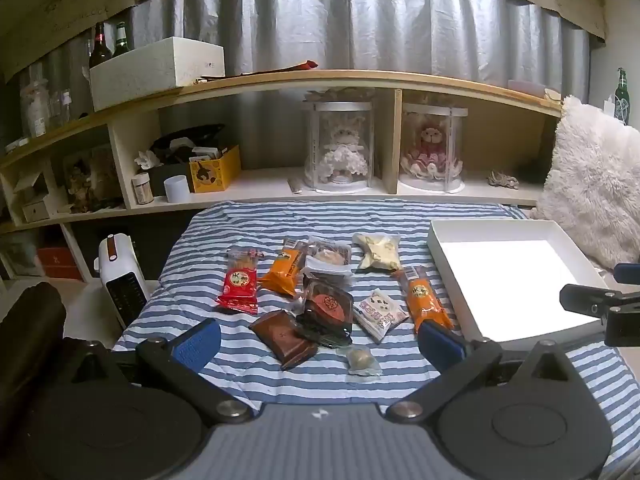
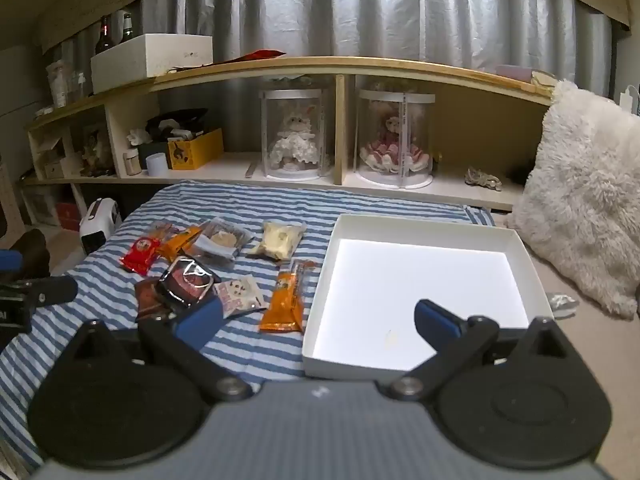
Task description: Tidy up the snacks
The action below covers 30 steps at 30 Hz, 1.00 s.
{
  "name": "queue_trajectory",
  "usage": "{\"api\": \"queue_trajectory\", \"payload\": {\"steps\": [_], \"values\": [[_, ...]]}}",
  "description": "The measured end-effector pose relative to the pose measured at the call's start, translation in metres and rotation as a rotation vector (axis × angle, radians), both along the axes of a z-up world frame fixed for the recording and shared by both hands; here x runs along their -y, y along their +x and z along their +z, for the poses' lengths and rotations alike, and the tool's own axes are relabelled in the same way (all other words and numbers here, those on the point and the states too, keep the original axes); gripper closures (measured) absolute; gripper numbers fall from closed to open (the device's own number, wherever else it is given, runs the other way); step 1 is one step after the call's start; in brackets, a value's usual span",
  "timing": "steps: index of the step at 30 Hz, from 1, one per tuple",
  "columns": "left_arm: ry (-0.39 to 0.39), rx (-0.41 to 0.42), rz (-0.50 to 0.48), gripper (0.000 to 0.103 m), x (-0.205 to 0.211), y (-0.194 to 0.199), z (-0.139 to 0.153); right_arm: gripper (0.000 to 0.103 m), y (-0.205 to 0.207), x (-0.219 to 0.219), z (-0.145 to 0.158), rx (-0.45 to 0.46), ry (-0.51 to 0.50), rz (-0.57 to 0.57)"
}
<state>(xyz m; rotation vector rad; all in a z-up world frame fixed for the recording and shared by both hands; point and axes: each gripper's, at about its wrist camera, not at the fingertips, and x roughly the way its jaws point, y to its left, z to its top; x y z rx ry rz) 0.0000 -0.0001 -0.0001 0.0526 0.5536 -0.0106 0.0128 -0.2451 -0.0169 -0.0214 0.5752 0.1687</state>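
Several wrapped snacks lie on a blue-and-white striped cloth (image 1: 240, 376): a red packet (image 1: 239, 285), an orange packet (image 1: 285, 271), a long orange packet (image 1: 425, 298), a brown packet (image 1: 287, 338), a dark round-cake pack (image 1: 327, 311) and a small round sweet (image 1: 360, 359). An empty white box (image 2: 416, 292) sits to their right. My left gripper (image 1: 320, 342) hovers open over the near snacks, holding nothing. My right gripper (image 2: 318, 322) is open above the box's near left corner, with the long orange packet (image 2: 285, 302) just ahead of it.
A wooden shelf (image 1: 360, 80) with two doll cases (image 1: 340, 148) runs behind the cloth. A fluffy white cushion (image 2: 584, 204) lies right of the box. A white heater (image 1: 120, 280) stands off the cloth's left edge.
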Motion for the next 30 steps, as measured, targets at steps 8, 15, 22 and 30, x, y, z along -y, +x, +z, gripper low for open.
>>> {"api": "queue_trajectory", "payload": {"steps": [8, 15, 22, 30], "values": [[0.004, -0.002, 0.008, 0.000, 0.0043, -0.0060, -0.0019, 0.000, -0.0004, -0.0005, -0.0001, -0.002, -0.005, 0.003], [-0.004, -0.010, -0.004, 0.000, -0.0005, -0.0005, -0.0025, 0.000, -0.0007, 0.0006, -0.0008, -0.006, -0.005, 0.005], [-0.005, -0.012, -0.003, 0.000, 0.0016, -0.0004, -0.0025, 0.000, 0.0005, -0.0007, -0.0005, -0.017, -0.014, 0.012], [-0.003, -0.014, -0.002, 0.000, 0.0025, -0.0012, -0.0040, 0.000, 0.0001, -0.0004, -0.0003, -0.021, -0.017, 0.014]]}}
